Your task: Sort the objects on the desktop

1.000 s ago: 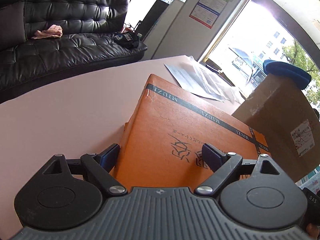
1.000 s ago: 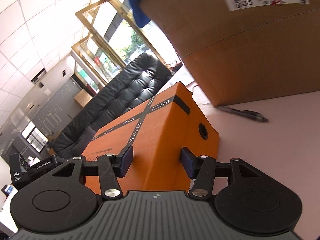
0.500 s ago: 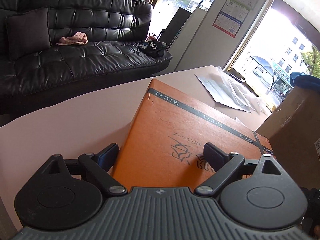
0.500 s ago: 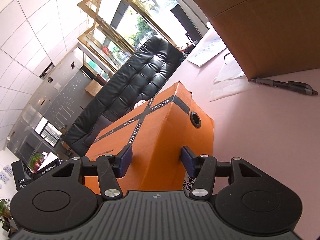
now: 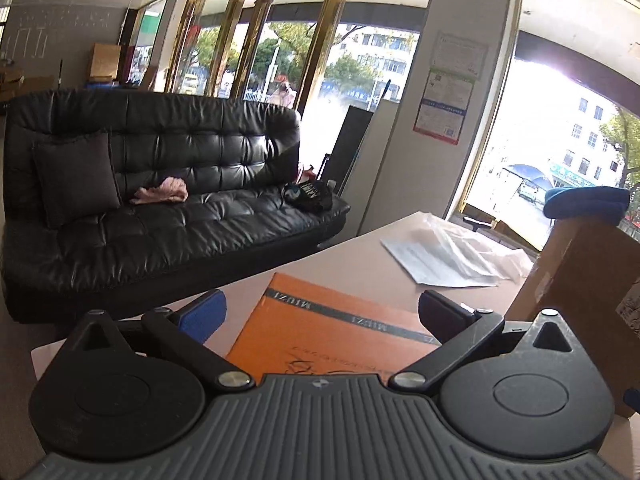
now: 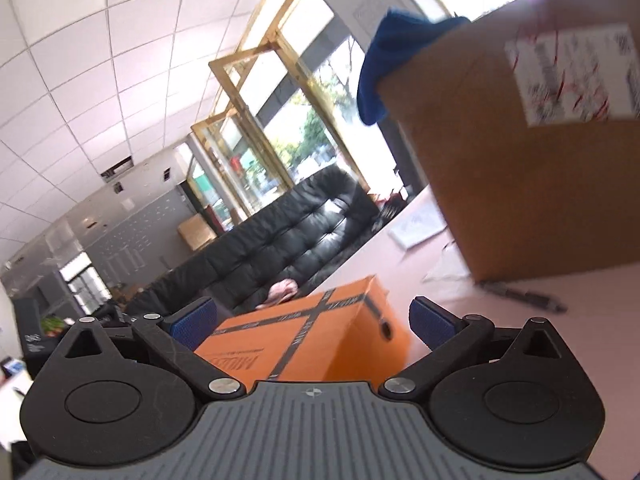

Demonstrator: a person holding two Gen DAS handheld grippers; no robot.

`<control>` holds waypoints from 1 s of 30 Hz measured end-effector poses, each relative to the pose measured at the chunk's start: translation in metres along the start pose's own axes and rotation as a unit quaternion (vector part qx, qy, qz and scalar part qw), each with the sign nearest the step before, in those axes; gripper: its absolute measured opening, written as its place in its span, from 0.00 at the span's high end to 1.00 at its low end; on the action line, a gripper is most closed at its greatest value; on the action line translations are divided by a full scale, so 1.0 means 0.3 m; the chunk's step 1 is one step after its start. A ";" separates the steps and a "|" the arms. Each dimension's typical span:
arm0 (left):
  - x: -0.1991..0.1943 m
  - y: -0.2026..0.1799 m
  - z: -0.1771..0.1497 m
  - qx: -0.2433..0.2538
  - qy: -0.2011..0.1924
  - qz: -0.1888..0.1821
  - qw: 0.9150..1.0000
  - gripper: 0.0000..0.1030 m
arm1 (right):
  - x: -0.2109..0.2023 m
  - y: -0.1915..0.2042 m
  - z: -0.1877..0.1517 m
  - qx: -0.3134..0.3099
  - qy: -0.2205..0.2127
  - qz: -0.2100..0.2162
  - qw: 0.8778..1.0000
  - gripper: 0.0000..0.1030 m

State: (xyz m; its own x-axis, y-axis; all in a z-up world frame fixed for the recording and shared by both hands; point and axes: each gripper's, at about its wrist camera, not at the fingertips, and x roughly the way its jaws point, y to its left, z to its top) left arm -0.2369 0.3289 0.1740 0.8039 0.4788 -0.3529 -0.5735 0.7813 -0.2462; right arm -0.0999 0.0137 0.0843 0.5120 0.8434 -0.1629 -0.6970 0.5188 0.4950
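Observation:
An orange cardboard box [image 5: 320,332] with dark tape bands lies flat on the pale pink table [image 5: 360,252]. My left gripper [image 5: 322,314] hangs open just above its near end, fingers spread wide and off the box. In the right wrist view the same orange box [image 6: 312,336] rests on the table below and ahead of my right gripper [image 6: 312,320], which is open too, with its blue pads clear of the box sides. A dark pen [image 6: 524,296] lies on the table to the right.
A tall brown carton [image 6: 520,168] with a shipping label stands at the right, a blue cloth [image 6: 392,60] on top. Clear plastic bags and papers [image 5: 452,256] lie at the far table end. A black leather sofa [image 5: 160,208] stands beyond the table edge.
Both grippers opened and let go of the orange box, then lifted and pulled back from it. The box now rests flat on the table.

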 end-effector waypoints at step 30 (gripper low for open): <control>0.401 -1.218 -0.812 0.243 0.175 -0.155 0.941 0.00 | -0.264 -0.658 -0.173 -0.050 0.112 -0.455 0.882 0.00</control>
State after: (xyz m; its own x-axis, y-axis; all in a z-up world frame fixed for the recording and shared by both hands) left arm 0.0308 0.0035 0.0015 0.7702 0.1027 -0.6295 -0.1116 0.9934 0.0255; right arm -0.0288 -0.1482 -0.0448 0.7780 0.0723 -0.6241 -0.0956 0.9954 -0.0037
